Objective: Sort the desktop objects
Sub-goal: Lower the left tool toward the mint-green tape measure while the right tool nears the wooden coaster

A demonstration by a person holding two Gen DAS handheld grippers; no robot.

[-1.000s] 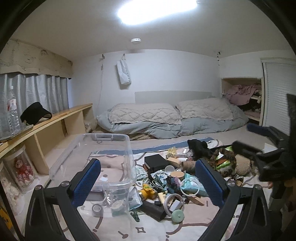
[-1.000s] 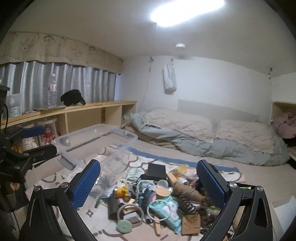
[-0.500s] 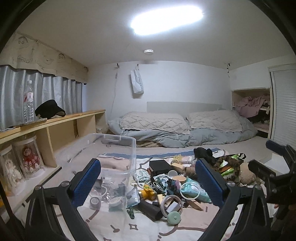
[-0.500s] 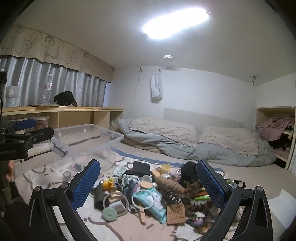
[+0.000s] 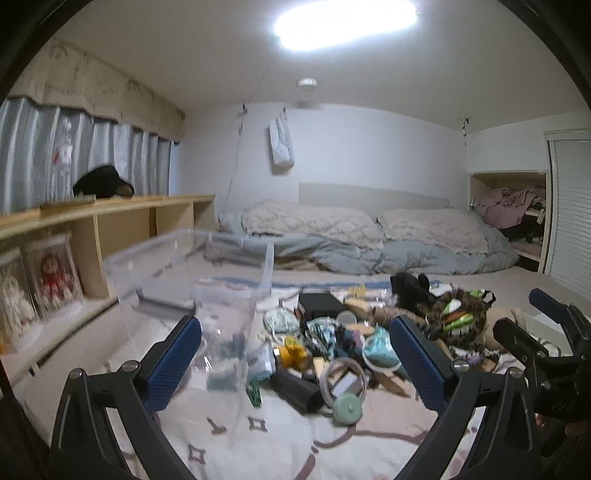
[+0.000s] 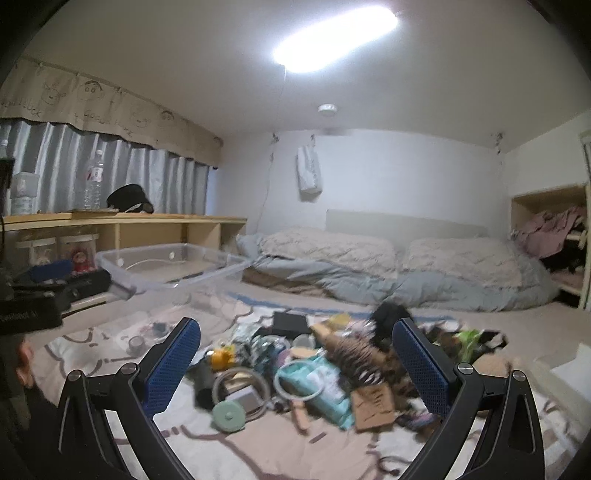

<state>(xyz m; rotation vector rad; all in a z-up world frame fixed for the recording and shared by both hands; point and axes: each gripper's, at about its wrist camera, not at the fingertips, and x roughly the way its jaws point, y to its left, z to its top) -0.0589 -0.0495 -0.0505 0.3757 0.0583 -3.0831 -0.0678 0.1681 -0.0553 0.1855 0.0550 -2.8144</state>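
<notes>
Two pairs of hand-held tongs face a heap of small clutter in a bedroom. The left tongs and the right tongs both stand wide open with nothing between their blue-padded fingers, and both hang above the patterned cloth without touching anything.

The pile of objects lies in the middle of that cloth, just ahead of both tongs. It holds a black box, a black cylinder, a mint-green disc, a pale ring, a yellow toy, a soft teal packet and a brown card. Much of it is blurred and tangled.

Most pieces look light. The box and cylinder seem stiff and would likely take a firm pinch across their narrow sides. The ring and disc look smooth and could slip, so the rim seems the best hold. The packet looks soft and should yield; a pinch at one edge would probably do.

A clear plastic bin stands to the left, beside the pile, with a few small items showing at its bottom. It is probably where sorted things go.

Beyond lie a bed with grey bedding, a low wooden shelf under grey curtains, white walls and a bright ceiling light.
</notes>
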